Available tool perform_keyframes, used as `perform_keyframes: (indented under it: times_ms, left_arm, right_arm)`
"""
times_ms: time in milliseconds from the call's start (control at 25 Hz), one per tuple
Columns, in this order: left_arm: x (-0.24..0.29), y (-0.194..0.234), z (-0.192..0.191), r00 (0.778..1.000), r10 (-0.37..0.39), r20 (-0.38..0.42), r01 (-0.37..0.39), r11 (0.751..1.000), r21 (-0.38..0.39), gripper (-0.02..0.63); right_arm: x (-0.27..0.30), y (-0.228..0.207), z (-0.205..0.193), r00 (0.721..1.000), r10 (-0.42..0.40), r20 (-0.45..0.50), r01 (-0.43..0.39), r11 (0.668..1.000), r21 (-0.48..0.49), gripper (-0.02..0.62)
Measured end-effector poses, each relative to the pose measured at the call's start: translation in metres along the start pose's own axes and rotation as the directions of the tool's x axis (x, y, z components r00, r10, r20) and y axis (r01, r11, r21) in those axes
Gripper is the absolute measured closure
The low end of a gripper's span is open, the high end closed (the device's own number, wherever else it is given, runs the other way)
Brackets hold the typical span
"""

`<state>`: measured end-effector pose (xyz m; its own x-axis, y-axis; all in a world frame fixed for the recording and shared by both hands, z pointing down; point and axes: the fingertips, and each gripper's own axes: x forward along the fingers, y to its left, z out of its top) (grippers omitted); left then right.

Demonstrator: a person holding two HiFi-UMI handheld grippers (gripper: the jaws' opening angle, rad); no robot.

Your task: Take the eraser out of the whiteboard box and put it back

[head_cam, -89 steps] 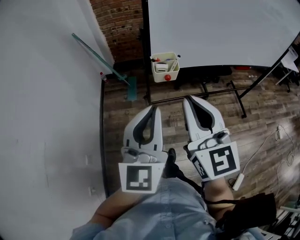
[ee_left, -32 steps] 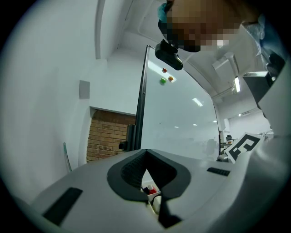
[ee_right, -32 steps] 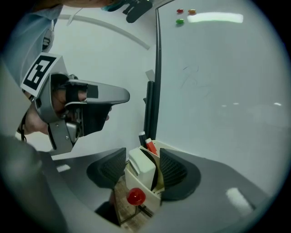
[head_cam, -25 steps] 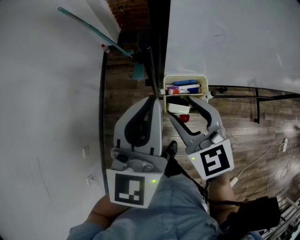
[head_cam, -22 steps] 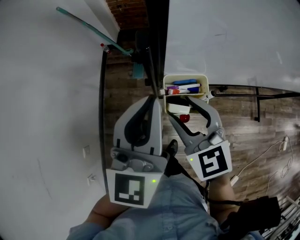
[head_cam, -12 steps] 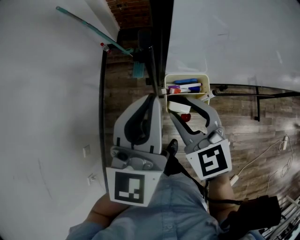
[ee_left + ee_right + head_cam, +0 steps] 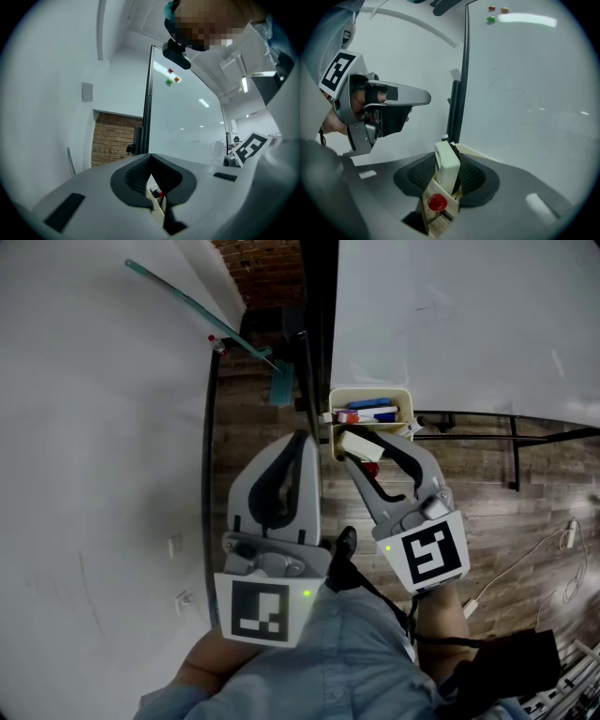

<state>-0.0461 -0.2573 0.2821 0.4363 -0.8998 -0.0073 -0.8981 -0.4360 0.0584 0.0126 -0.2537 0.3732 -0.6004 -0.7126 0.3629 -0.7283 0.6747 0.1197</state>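
Nearest, below the whiteboard box (image 7: 370,392), the person's light blue shirt (image 7: 328,662) fills the bottom of the head view. The two grippers reach from it toward the box. The left gripper (image 7: 302,435) is to the left of the box and does not touch it. Its fingers are closed on each other at the tips, and there is nothing between them. The right gripper (image 7: 364,448) comes to the box from the near side. Its jaws have just been closing, and they now grasp the white eraser (image 7: 447,161). One ribbed pad lies on each broad side of the eraser, which stands upright between the fingers. The eraser's upper part rises above the rim of the box, and its lower part is hidden behind the box's near wall. On this near wall sits a red ball (image 7: 437,202), just under the eraser. Deeper in the box, behind the eraser, lie some markers (image 7: 370,412) on their sides. The box hangs at the lower edge of the whiteboard (image 7: 469,324), beside its black post (image 7: 319,315). Farther to the left of the box a green stick (image 7: 202,310) leans on the white wall. Behind it is a brick wall (image 7: 267,268).
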Motion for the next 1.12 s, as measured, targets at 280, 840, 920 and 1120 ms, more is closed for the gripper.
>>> perform_keyframes:
  times_ms: [280, 840, 920, 1120]
  left_arm:
    - [-0.014, -0.006, 0.016, 0.999, 0.017, 0.03, -0.018, 0.999, 0.031, 0.601]
    - [-0.052, -0.035, 0.06, 0.988, 0.048, 0.147, -0.064, 0.993, 0.102, 0.601]
    - [-0.057, -0.043, 0.063, 0.986, 0.05, 0.16, -0.067, 0.993, 0.102, 0.601]
    - [-0.066, -0.058, 0.07, 0.982, 0.05, 0.184, -0.072, 0.991, 0.111, 0.601]
  right_arm:
    - [-0.025, 0.002, 0.033, 0.996, -0.005, 0.095, 0.006, 1.0, -0.006, 0.454]
    - [-0.115, 0.004, 0.105, 0.952, -0.066, 0.299, 0.071, 0.997, -0.007, 0.456]
    - [-0.127, 0.006, 0.109, 0.946, -0.07, 0.316, 0.078, 0.997, -0.013, 0.456]
    - [-0.146, 0.008, 0.118, 0.932, -0.064, 0.357, 0.078, 0.997, -0.026, 0.456]
